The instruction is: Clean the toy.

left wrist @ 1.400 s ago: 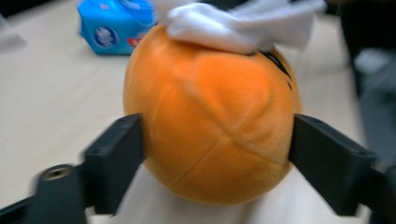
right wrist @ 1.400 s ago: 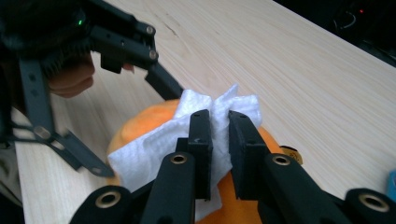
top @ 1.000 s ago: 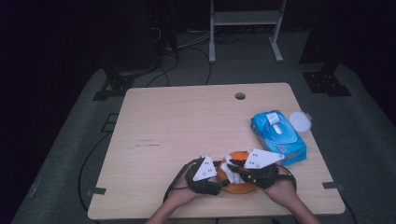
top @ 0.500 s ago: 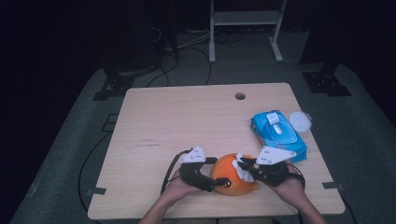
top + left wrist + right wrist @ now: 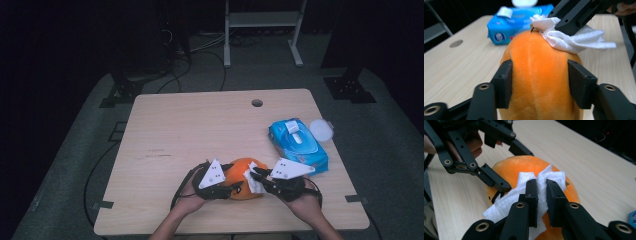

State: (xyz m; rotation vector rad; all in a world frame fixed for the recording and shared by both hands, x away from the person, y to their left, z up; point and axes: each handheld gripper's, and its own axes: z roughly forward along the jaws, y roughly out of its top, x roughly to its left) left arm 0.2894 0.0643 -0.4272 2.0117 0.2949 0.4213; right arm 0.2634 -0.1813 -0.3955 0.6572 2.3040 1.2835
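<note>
An orange plush pumpkin [image 5: 239, 186] sits near the table's front edge. My left gripper [image 5: 233, 181] reaches in from its left, and its jaws have just closed onto the pumpkin's sides. In the left gripper view both pads [image 5: 504, 82] press into the pumpkin [image 5: 537, 62]. My right gripper [image 5: 256, 176] comes in from the right, shut on a crumpled white wipe [image 5: 254, 182]. In the right gripper view the wipe [image 5: 506, 203] is pinched between the jaws [image 5: 541, 195] and lies on top of the pumpkin [image 5: 524, 165].
A blue pack of wet wipes [image 5: 298, 145] lies to the right of the pumpkin, with a round white lid [image 5: 320, 130] beside it. The wooden table [image 5: 200, 130] has a small cable hole [image 5: 257, 103] near its far edge. Dark floor, cables and stands surround the table.
Half a second ago the left jaws stood spread beside the pumpkin; now they clamp its sides. The right gripper with the wipe has hardly moved.
</note>
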